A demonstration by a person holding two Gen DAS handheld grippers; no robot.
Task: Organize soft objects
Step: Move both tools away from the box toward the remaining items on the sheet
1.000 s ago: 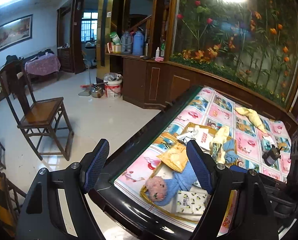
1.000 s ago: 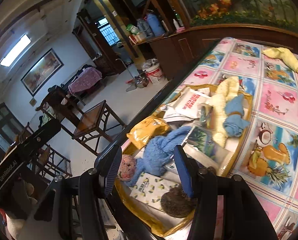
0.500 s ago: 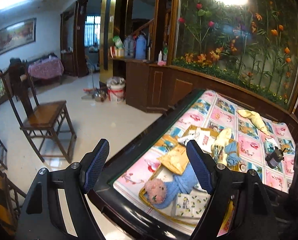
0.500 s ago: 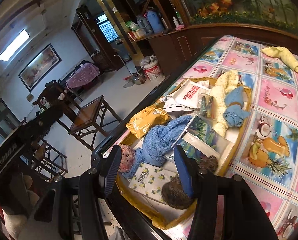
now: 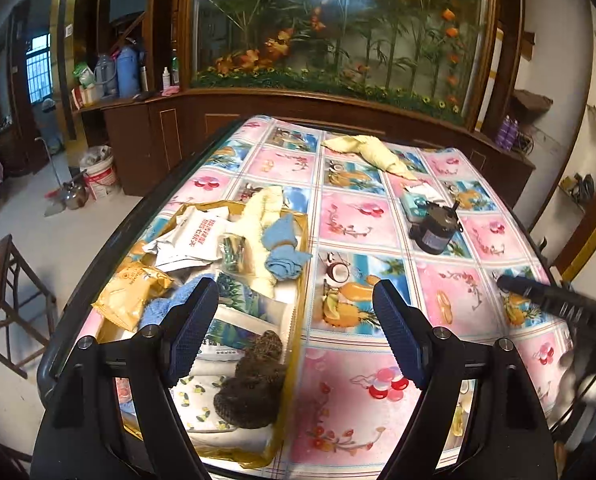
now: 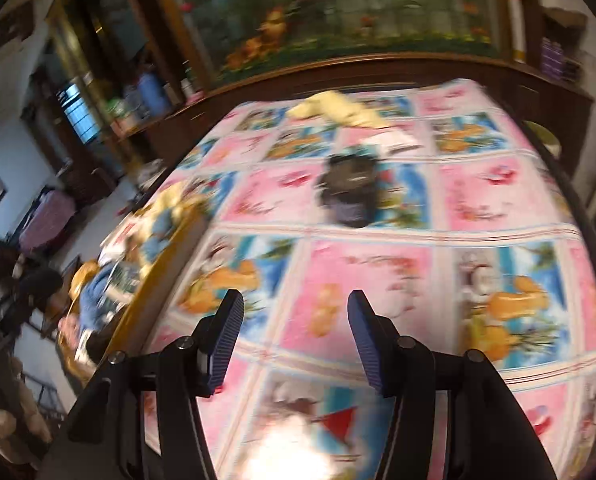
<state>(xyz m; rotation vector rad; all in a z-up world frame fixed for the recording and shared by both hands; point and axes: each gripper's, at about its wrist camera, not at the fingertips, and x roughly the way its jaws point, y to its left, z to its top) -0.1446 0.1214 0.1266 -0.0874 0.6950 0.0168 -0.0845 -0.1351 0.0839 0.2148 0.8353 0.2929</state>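
Left tongs (image 5: pixel 294 326): spread wide, nothing between them, above the desk (image 5: pixel 382 396).
Right tongs (image 6: pixel 294 338): spread, empty; view blurred.
Gold tray (image 5: pixel 298 280): under the left tongs' left finger, holding blue cloth (image 5: pixel 286 254) and brown soft toy (image 5: pixel 254 384).
Yellow cloth (image 5: pixel 372 152): far ahead of both tongs.

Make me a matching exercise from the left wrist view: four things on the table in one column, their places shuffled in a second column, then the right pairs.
Things
1. brown knitted item
2. pale yellow cloth
3. dark round device
4. gold snack packet

Places
A. far end of the tablecloth, outside the tray
B. near end of the gold tray
C. on the tablecloth, right of the tray
D. left edge of the tray

Pairs: 1-B, 2-A, 3-C, 4-D
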